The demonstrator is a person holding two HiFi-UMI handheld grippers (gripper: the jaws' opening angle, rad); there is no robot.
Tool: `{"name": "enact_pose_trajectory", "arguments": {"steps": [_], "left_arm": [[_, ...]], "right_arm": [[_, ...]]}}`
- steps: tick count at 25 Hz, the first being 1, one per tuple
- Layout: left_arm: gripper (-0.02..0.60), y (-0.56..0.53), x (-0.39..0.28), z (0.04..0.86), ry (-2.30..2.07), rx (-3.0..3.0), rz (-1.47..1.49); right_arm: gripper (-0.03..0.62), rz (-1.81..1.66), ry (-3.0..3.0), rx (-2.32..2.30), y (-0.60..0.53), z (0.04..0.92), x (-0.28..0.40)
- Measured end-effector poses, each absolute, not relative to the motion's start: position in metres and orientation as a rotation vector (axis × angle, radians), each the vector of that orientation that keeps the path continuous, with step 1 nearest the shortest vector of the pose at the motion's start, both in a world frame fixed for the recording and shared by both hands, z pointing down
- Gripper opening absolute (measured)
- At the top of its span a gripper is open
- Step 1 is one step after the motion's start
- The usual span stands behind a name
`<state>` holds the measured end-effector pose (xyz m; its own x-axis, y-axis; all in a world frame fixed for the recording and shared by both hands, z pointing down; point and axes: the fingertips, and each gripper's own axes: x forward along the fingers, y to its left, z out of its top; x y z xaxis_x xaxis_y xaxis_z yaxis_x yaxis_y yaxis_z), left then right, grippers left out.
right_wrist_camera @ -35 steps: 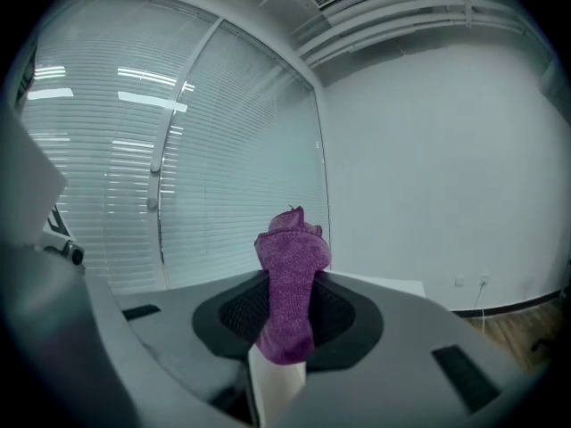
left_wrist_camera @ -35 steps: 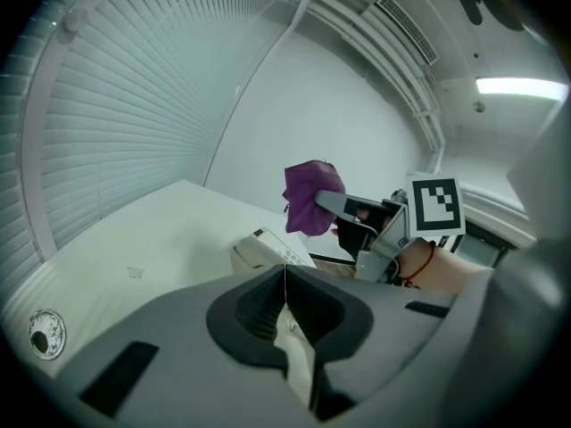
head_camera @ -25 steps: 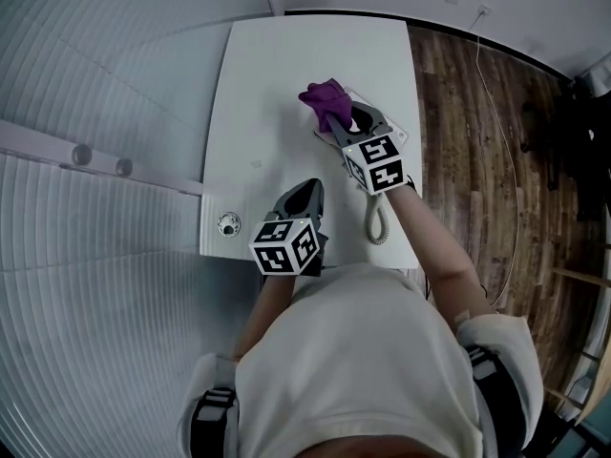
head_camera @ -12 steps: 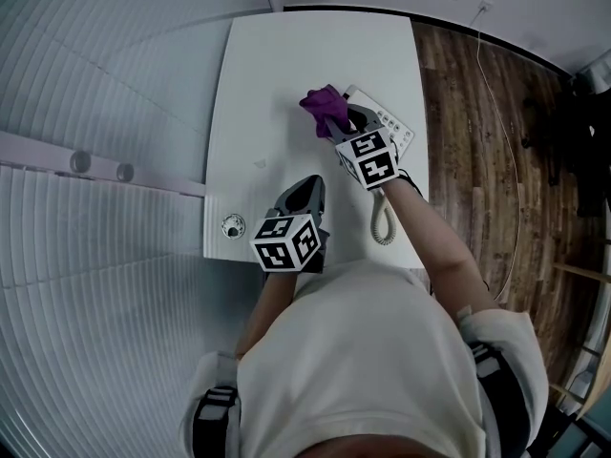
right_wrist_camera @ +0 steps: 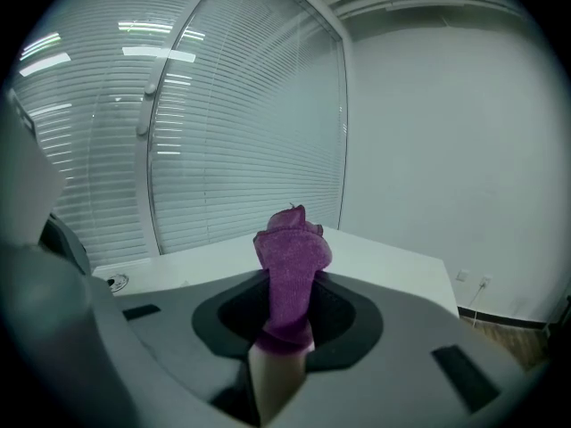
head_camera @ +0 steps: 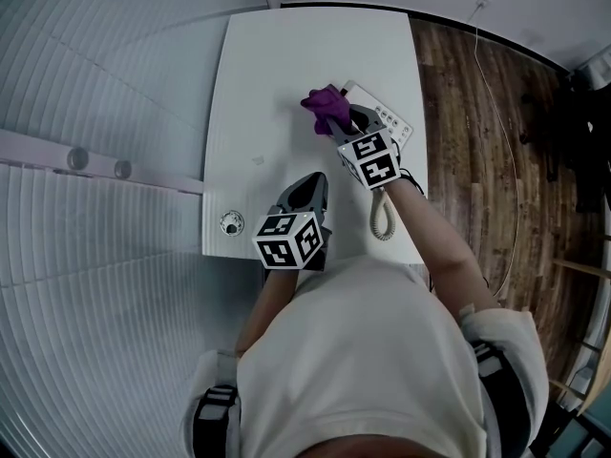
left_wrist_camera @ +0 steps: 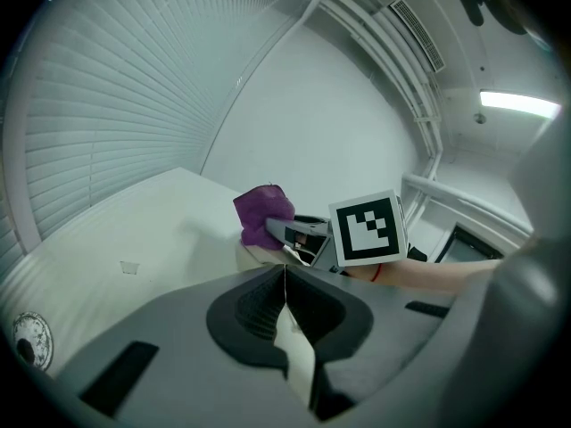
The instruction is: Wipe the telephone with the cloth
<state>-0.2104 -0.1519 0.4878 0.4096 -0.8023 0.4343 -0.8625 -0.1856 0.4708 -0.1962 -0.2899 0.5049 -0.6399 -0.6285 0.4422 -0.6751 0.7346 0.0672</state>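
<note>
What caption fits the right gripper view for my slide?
Right gripper shut on a crumpled purple cloth, white rectangular table beyond, slatted window blinds behind.

The head camera looks steeply down on the white rectangular bench [head_camera: 286,65]. Cameras on the left tongs [head_camera: 309,183] and right tongs [head_camera: 338,125] look low across it, their shared ground.

No words, brands or numbers can be read anywhere. The left marker cube [head_camera: 286,241] on the left gripper [head_camera: 313,184] and the right marker cube [head_camera: 370,158] on the right gripper [head_camera: 336,124] bear only black-and-white square patterns, no letters. The keys of the telephone [head_camera: 389,122] and the face of the small round disc [head_camera: 229,223] at the edge of the table [head_camera: 286,65] are too small to read.
</note>
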Motion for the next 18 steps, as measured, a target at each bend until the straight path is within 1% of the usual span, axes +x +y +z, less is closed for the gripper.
{"name": "enact_pose_trajectory", "arguments": {"steps": [18], "left_arm": [[0.021, -0.149, -0.202, 0.486, -1.392, 2.018, 0.122]], "right_arm": [[0.104, 0.206, -2.539, 1.016, -0.263, 0.507, -0.167]]}}
